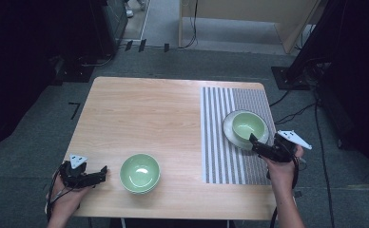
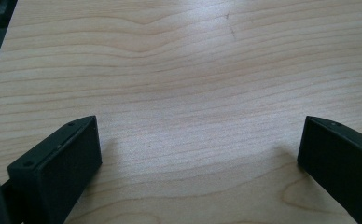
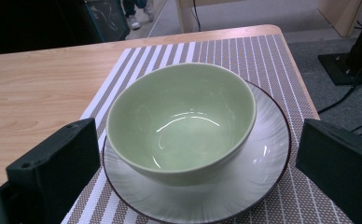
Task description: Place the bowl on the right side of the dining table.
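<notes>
A pale green bowl (image 1: 247,125) (image 3: 184,116) sits upright and empty on a white plate (image 1: 230,135) (image 3: 263,172) with a dark rim, on the striped placemat (image 1: 220,142) (image 3: 263,51). A second green bowl (image 1: 140,173) stands on bare wood near the table's front edge. My right gripper (image 1: 254,141) (image 3: 198,128) is open just in front of the plate, its jaws standing to either side of the bowl and plate without touching them. My left gripper (image 1: 103,172) (image 2: 200,128) is open low over bare wood, left of the second bowl, with nothing between its jaws.
The wooden table (image 1: 144,114) has its left and middle parts bare. The placemat covers the right side up to the edge. Cables (image 1: 292,111) and dark stands (image 1: 287,76) lie on the grey floor around the table.
</notes>
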